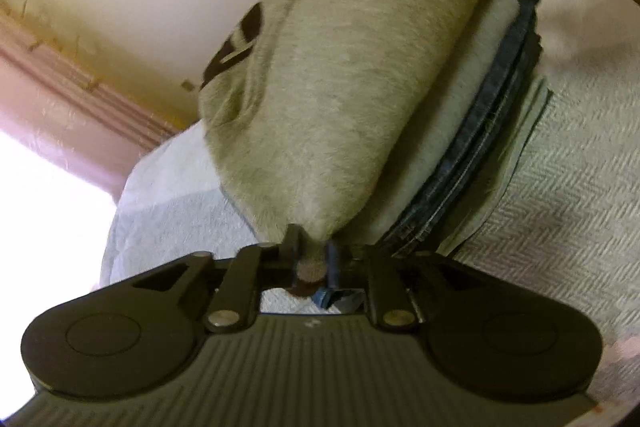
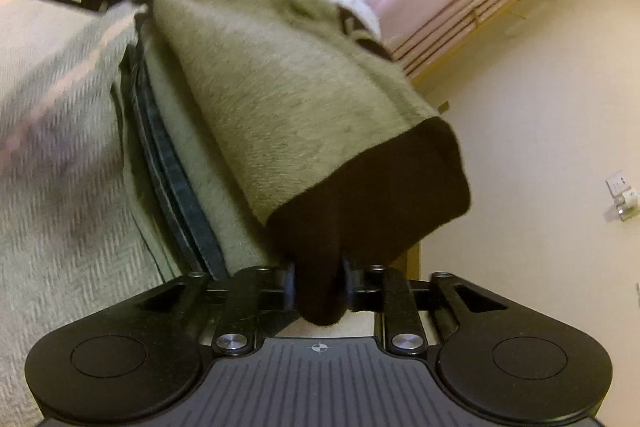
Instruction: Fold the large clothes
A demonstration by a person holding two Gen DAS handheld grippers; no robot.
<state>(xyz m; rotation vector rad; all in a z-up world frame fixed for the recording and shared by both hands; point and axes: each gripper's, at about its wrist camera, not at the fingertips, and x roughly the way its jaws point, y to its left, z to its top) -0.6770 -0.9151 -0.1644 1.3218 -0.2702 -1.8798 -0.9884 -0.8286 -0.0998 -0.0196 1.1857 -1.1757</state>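
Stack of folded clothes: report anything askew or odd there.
The grey sweater is not lying flat on the stack: it hangs bunched between the left gripper and right gripper. The stack's edges look even.

Sweater (image 1: 360, 75) atop stack of folded clothes (image 1: 492, 147) on bed (image 1: 560, 195); wall (image 2: 540, 107) behind
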